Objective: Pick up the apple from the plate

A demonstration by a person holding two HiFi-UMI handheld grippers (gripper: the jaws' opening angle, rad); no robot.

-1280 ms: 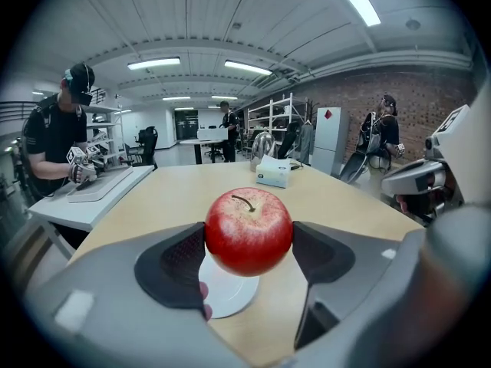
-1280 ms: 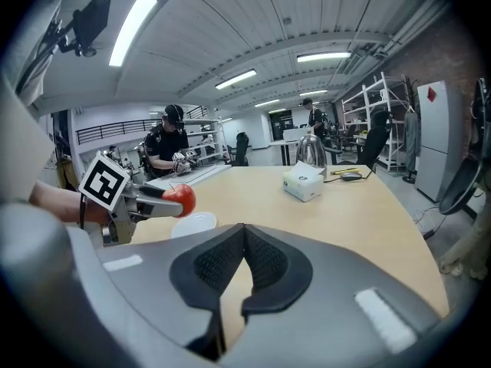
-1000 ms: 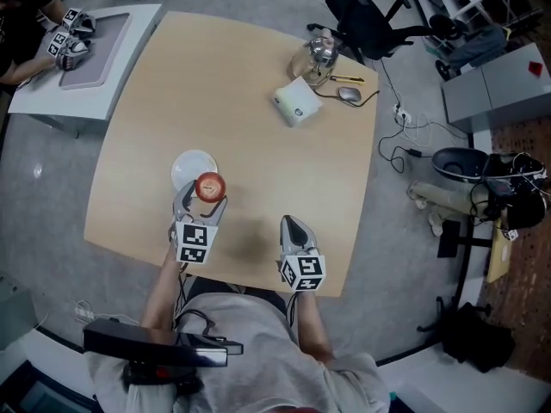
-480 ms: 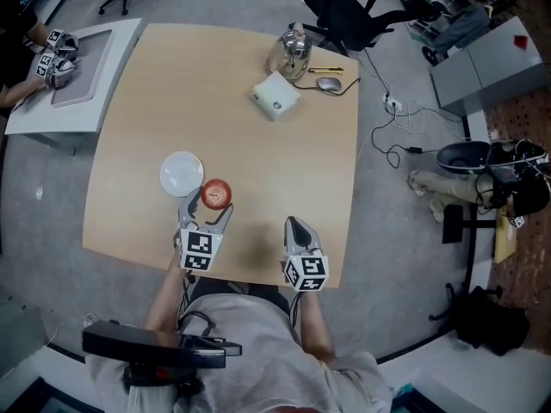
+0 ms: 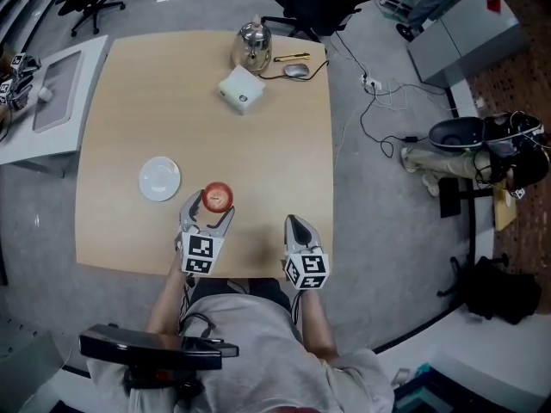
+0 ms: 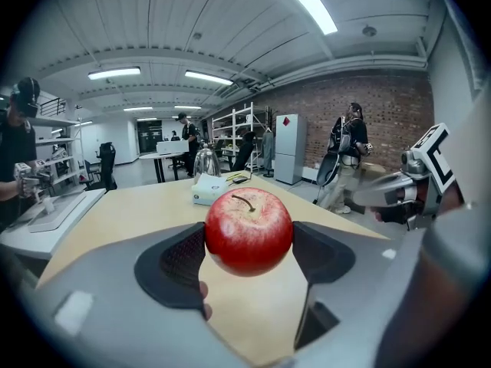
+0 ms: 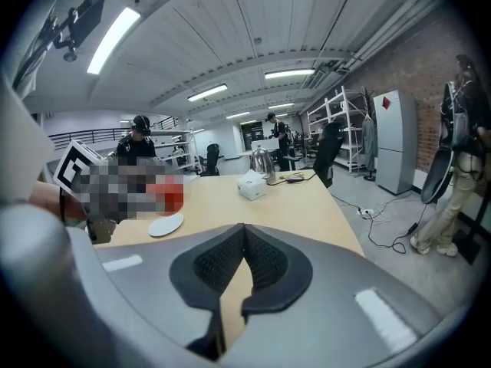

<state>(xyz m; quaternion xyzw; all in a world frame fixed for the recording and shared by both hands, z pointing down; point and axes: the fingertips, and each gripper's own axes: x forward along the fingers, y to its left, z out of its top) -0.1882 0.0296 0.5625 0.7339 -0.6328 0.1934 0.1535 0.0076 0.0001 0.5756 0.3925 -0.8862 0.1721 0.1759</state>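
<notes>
From above, the marker cubes cover the hands, and it is hard to tell whether the left gripper (image 5: 210, 206) really has the apple (image 5: 217, 197). The left gripper view settles it: both dark pads press on the sides of the apple (image 6: 248, 231), with bare table (image 5: 172, 101) showing beneath it. The plate (image 5: 159, 179) sits empty, apart from the apple on its left. In the right gripper view only a red smudge of the apple shows beside the plate (image 7: 166, 225). The right gripper (image 5: 294, 224) hangs near the table's edge, pads pressed together on nothing (image 7: 244, 240). At the far side stand a kettle (image 5: 250, 46), a white box (image 5: 241, 89) and a mouse (image 5: 295, 70).
</notes>
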